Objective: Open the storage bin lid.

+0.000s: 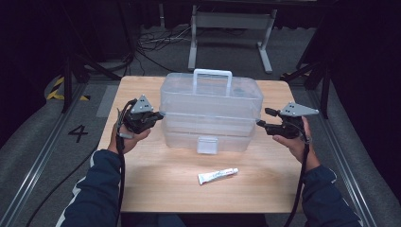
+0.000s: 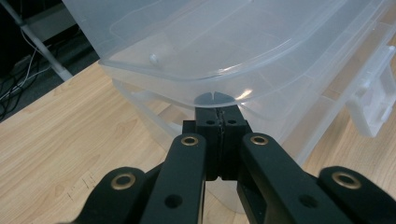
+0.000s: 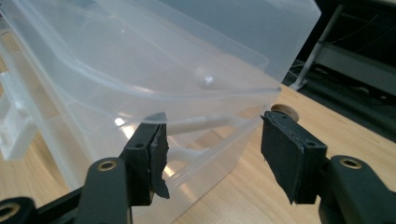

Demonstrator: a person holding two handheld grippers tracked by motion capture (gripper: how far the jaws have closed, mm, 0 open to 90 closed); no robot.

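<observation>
A dim room: grey floor (image 1: 33, 142) with loose cables (image 1: 156, 40) beneath a metal-legged stand (image 1: 231, 28).

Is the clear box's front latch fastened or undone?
Fastened, it seems: the latch lies flat against the clear storage box, with lid and tiers stacked flush.

One clear plastic storage box with a handle (image 1: 211, 111), one small white tube (image 1: 217, 176), and two black handheld grippers: left (image 1: 158, 115), right (image 1: 259, 123).

The left gripper (image 1: 158, 115) sits at the left end of the clear box (image 1: 210, 113), jaws pressed together just under its rim. The right gripper (image 1: 261, 124) sits at the box's right end, jaws spread apart.
</observation>
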